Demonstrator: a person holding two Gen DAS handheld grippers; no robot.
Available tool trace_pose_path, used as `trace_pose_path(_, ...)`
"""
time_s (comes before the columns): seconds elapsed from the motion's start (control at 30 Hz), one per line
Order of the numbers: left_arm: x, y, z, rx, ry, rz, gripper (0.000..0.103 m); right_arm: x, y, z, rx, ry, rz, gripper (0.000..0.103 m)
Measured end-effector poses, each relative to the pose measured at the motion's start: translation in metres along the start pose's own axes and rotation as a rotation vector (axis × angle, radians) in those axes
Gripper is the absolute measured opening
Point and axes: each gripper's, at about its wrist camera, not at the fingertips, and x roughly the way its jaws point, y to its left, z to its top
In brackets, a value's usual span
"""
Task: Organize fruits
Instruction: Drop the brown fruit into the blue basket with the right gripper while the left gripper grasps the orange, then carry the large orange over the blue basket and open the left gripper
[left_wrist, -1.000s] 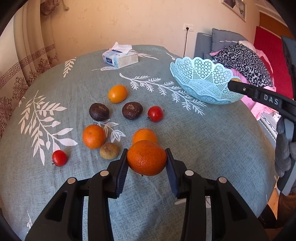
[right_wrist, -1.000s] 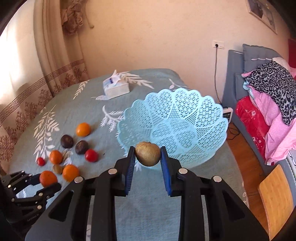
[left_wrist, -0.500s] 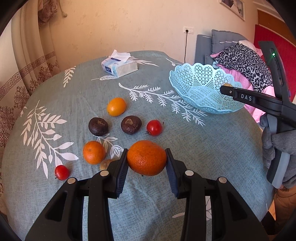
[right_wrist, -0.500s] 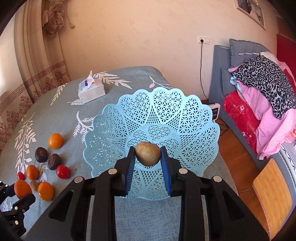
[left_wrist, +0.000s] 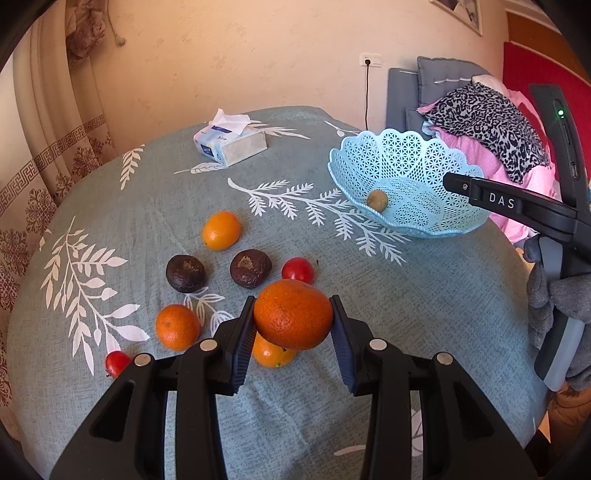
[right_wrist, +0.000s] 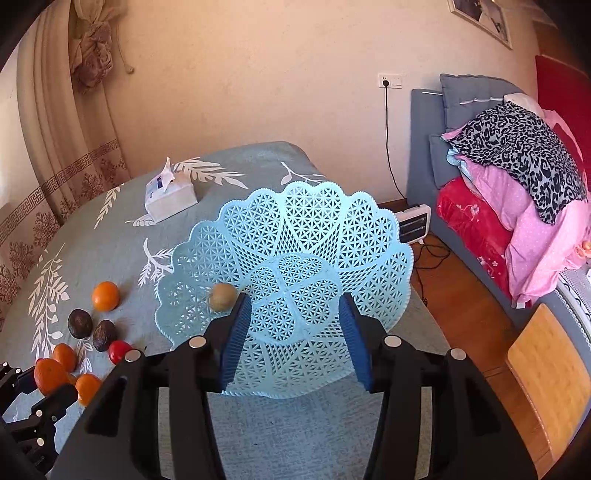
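Between the fingers of our left gripper (left_wrist: 293, 334) sits a mandarin (left_wrist: 293, 314), with another mandarin (left_wrist: 272, 353) on the table (left_wrist: 424, 314) directly beneath it. Just ahead of those fingers lie a tomato (left_wrist: 297, 269) and, to its left, two passion fruits (left_wrist: 218, 271) side by side. Further ahead is a round citrus (left_wrist: 221, 230). Left of the gripper rest a third mandarin (left_wrist: 177, 327) and a second tomato (left_wrist: 116, 363). Far ahead stands the tissue pack (left_wrist: 231, 142).

Ahead and to the right sits the basket (left_wrist: 424, 155), with a kiwi (left_wrist: 377, 200) inside. Our right gripper (right_wrist: 293, 332) hangs over the basket, the kiwi just beyond its left finger.
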Motion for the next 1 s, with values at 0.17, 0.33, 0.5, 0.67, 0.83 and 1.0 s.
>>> trace_pose_path(0.17,0.004,-0.009,0.008,0.021,-0.011,0.002,0.039,-0.005,-0.004,0.001,0.009,-0.017,-0.004,0.051)
trace_pose_path(0.33,0.010,-0.021,0.020,0.053,-0.024,0.003,0.039,-0.008,-0.011,0.000,0.019,-0.024,-0.025,0.051)
trace_pose_path(0.5,0.017,-0.033,0.039,0.083,-0.046,-0.010,0.039,-0.009,-0.017,-0.002,0.020,-0.030,-0.065,0.051)
trace_pose_path(0.67,0.031,-0.043,0.064,0.082,-0.064,-0.033,0.039,-0.010,-0.022,-0.004,0.021,-0.033,-0.080,0.051)
trace_pose_path(0.83,0.049,-0.049,0.088,0.068,-0.069,-0.046,0.039,-0.012,-0.025,-0.005,0.024,-0.045,-0.087,0.051)
trace_pose_path(1.0,0.073,-0.056,0.105,0.055,-0.040,-0.067,0.039,-0.014,-0.027,-0.005,0.026,-0.053,-0.088,0.051)
